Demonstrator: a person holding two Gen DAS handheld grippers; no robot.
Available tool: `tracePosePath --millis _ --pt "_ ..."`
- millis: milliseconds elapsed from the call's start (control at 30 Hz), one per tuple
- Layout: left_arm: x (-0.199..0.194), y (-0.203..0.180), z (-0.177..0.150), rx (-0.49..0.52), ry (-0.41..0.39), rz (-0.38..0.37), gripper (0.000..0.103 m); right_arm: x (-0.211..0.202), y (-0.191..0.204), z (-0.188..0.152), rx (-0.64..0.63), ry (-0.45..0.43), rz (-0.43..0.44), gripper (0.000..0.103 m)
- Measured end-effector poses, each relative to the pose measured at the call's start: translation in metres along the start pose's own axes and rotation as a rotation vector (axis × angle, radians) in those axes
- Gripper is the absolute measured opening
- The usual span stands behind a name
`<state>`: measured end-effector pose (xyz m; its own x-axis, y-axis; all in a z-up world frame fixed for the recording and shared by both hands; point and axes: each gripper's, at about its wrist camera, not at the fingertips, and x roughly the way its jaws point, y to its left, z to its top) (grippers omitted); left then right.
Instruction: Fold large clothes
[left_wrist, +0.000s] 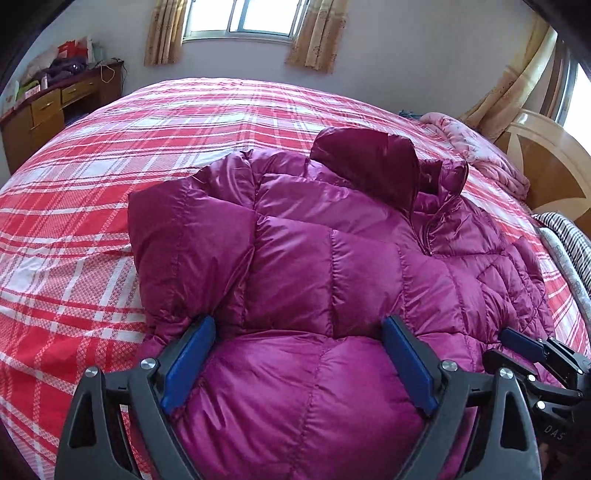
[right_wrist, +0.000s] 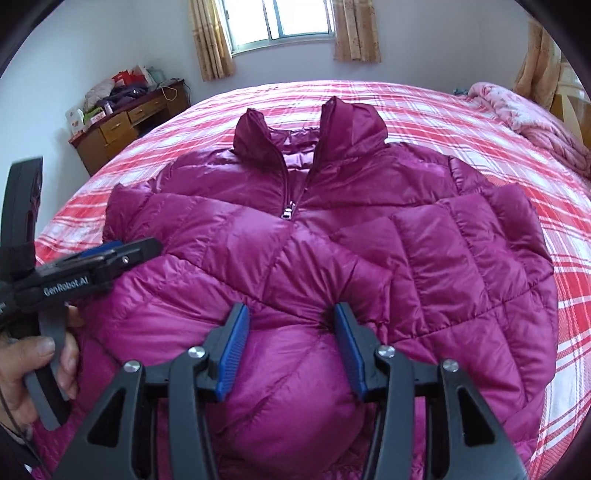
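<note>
Both grippers, left gripper and right gripper, pinch the magenta down jacket hem on the plaid bed.

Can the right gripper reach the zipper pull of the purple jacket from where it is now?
Probably yes. The right gripper is clamped on a bulge of the purple jacket, and the zipper pull lies uncovered straight ahead of it. Nothing stands between them, but it must release the fabric first.

One jacket lies on one bed. Two grippers sit at its near edge. Beyond the bed: one desk, two windows (one barely visible) and one pink blanket.
</note>
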<state>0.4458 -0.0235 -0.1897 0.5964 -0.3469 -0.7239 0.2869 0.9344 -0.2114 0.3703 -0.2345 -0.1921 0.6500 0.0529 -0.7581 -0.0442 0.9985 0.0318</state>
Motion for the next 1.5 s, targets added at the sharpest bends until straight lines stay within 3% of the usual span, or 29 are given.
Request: tracePosePath --millis 867,1267,1367,1500 --pt "0.011 -0.018 -0.002 0.101 0.036 0.117 0.098 0.013 0.028 -0.004 -0.133 0.014 -0.188 0.052" --pt "0.013 -0.019 -0.001 0.117 0.047 0.137 0.099 0.013 0.027 -0.002 -0.138 0.021 -0.186 0.052" --pt "0.009 -0.015 0.002 0.108 0.054 0.106 0.099 0.010 0.027 0.001 -0.171 0.032 -0.154 0.057" --pt "-0.006 -0.013 0.005 0.109 0.055 0.101 0.099 -0.001 0.020 0.009 -0.175 0.061 -0.065 0.077"
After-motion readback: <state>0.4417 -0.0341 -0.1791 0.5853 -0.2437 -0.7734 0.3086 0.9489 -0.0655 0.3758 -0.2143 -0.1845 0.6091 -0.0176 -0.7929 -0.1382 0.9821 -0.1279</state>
